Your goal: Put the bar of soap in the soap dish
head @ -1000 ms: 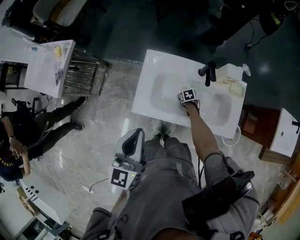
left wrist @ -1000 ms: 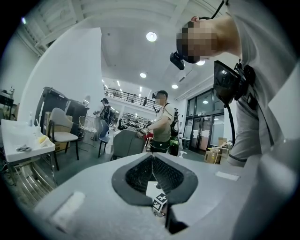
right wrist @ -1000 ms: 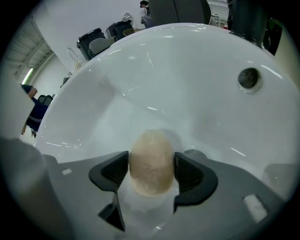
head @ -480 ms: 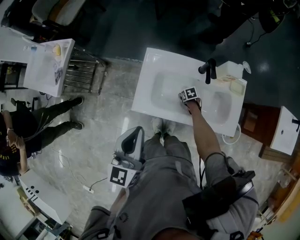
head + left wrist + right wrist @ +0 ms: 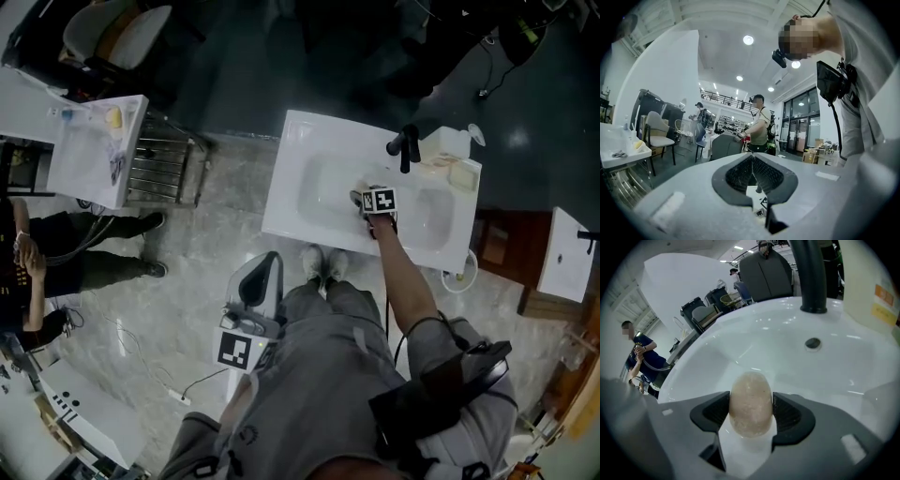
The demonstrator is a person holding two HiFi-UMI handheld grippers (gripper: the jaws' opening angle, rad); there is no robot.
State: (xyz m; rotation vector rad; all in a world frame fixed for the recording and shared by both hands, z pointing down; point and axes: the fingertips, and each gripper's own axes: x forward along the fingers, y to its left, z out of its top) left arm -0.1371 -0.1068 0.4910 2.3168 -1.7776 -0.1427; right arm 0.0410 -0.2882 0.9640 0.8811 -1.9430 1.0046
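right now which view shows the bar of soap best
The right gripper view: the bar of soap fills its centre, held by the right gripper, whose jaws have just been closing on it. The head view hides it under that gripper; the left gripper view misses it.

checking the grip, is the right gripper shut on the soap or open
Shut: the right gripper has just been closing, and both pads press the bar of soap.

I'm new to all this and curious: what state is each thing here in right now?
Soap, clamped on both sides, in the air.
Right gripper, jaws just closed on the soap.
Left gripper, jaws together, empty.
Faucet, no water running.
Sink, no water standing in it.
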